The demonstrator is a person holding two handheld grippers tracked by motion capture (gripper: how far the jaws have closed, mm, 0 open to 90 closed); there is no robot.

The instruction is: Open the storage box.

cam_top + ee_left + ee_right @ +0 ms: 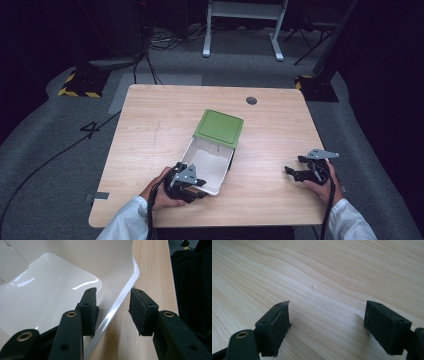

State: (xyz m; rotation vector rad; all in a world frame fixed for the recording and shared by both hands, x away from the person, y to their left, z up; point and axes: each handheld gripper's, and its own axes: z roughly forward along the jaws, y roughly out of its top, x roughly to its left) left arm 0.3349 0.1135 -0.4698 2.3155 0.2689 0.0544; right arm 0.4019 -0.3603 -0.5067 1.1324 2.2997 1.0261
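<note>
The wooden bench (150,140) is carrying everything here, its pale grain running across the high view, with a small dark round grommet (251,100) sitting near its far edge at about one o'clock from the centre.

Near the middle of the bench a white glossy box (210,162) is lying open, its hollow facing up and its walls rounded at the corners. A square green lid (219,128) is standing at its far end, at twelve o'clock from the hollow, touching the box's far edge and tilted with its flat face up. In the left gripper view the inside of the box (50,290) is shining with streaks of reflected light, and its curved rim is passing between the two black pads.

The left claw (200,186) is sitting at the box's near end, at six o'clock from it, held in a hand with a white sleeve coming in from the bottom. One pad (89,311) is resting inside the box and the other outside on the bench side; a narrow gap is showing at the outer pad, so the jaws are straddling the rim rather than squeezing it.

The right claw (296,172) is lying at four o'clock, well apart from the box, pointing toward nine o'clock. Its jaws are standing wide over bare wood.
</note>
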